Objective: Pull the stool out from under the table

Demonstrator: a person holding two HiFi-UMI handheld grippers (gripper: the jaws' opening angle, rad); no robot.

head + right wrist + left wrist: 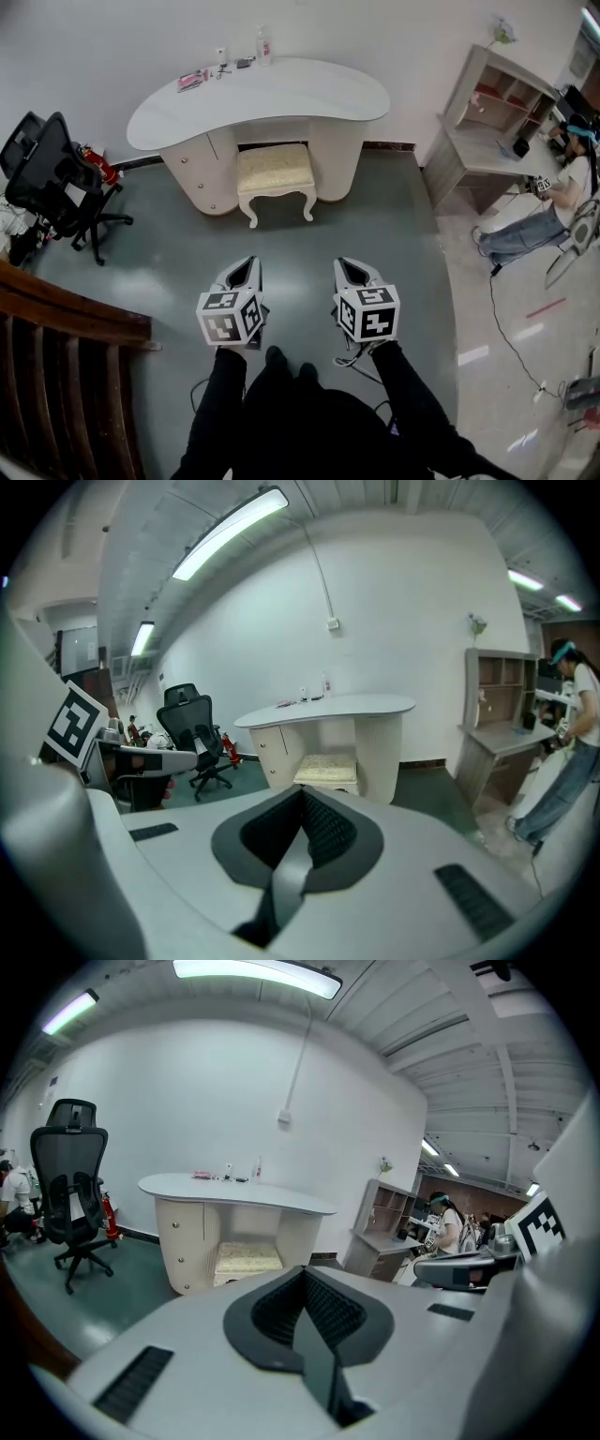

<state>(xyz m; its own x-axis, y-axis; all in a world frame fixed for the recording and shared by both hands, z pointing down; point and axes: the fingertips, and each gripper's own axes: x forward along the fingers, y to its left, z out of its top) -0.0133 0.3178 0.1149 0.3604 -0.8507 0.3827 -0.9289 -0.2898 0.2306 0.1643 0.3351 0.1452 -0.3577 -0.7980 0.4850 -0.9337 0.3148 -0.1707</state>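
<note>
A cream cushioned stool (275, 178) with white curved legs stands tucked partly under the white curved dressing table (258, 98); the stool (247, 1258) also shows in the left gripper view and the stool (327, 768) in the right gripper view. My left gripper (246, 269) and right gripper (350, 268) hang side by side over the green floor, well short of the stool. Both point toward it, shut and holding nothing. The left gripper (305, 1274) and right gripper (305, 797) show their jaws pressed together.
A black office chair (52, 178) stands at the left, a wooden railing (66, 323) at the lower left. A grey shelf desk (487, 131) and a seated person (553, 202) are at the right. Small bottles (262, 47) sit on the table top. Cables trail on the floor at the right.
</note>
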